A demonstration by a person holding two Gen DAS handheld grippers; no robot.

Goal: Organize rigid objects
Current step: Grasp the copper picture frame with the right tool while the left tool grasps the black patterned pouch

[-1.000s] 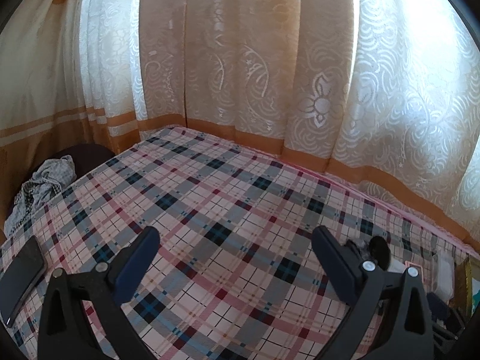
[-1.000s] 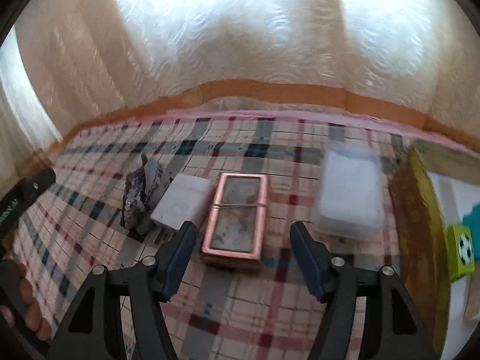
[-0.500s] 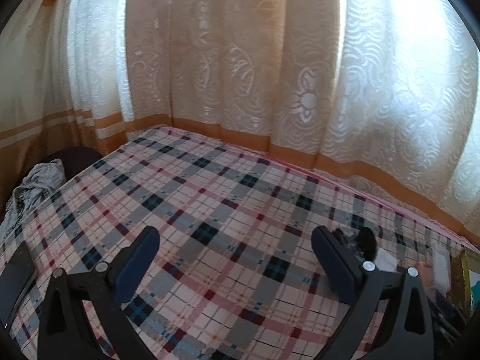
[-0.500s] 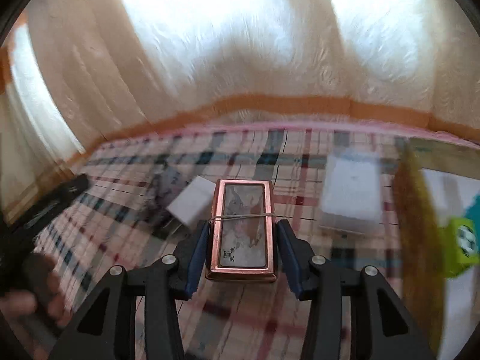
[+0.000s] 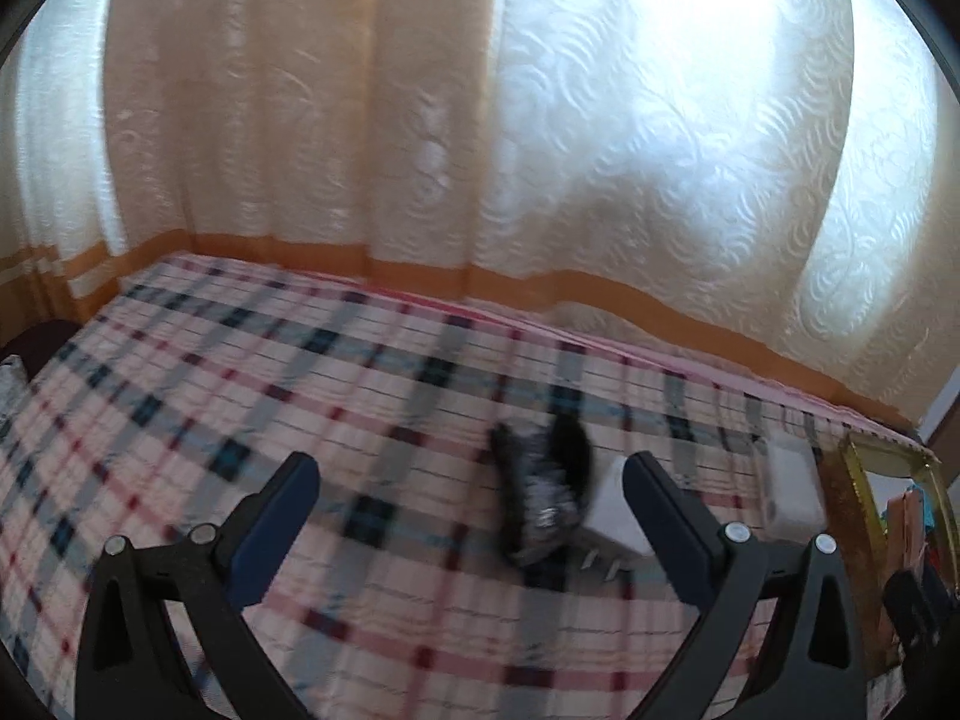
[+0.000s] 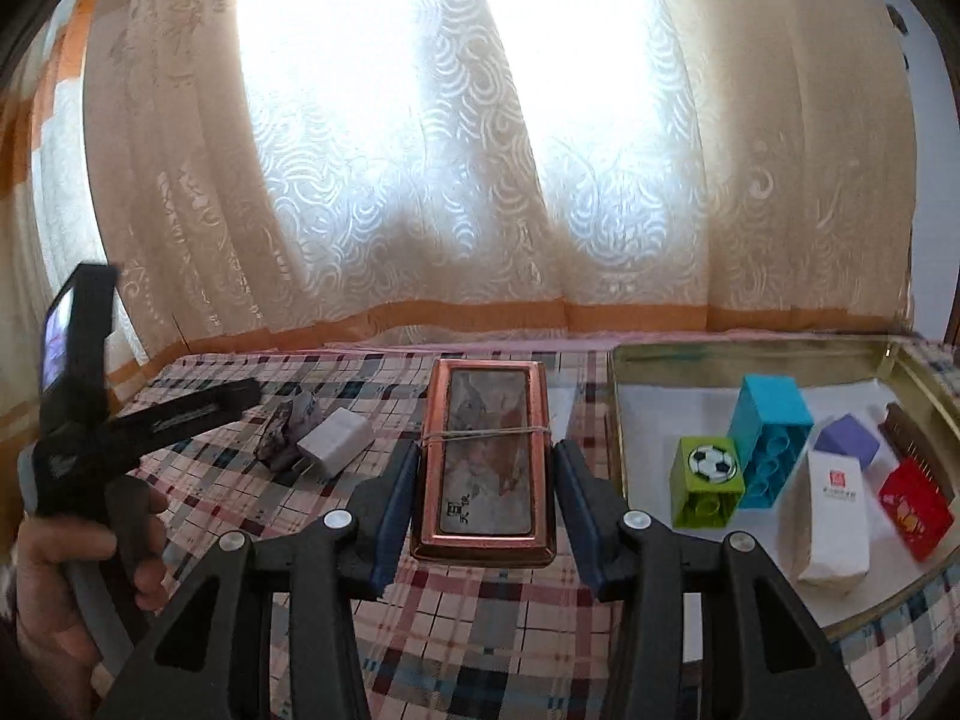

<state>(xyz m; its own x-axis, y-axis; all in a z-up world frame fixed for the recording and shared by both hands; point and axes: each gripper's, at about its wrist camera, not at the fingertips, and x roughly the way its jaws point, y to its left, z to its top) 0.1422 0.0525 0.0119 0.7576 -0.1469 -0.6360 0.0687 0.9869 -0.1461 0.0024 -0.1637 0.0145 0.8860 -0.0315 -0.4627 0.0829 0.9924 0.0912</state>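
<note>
Right gripper (image 6: 483,504) clamped on the copper box (image 6: 485,463), held above the plaid bed (image 6: 480,612) beside the tin tray (image 6: 618,396); left gripper (image 5: 468,516) apart, empty, near the charger (image 5: 618,510).

The bed cover (image 6: 480,618) is checked in pink, red, grey and dark blue, and the cream curtain (image 6: 480,192) is patterned with white swirls above an orange band. A copper-coloured rim is seen on the tin (image 6: 483,468). In the gold-rimmed tray (image 6: 618,396) a green block (image 6: 708,480) with a football print, a turquoise block (image 6: 771,438), a white packet (image 6: 831,525) and a red box (image 6: 915,507) are seen.
</note>
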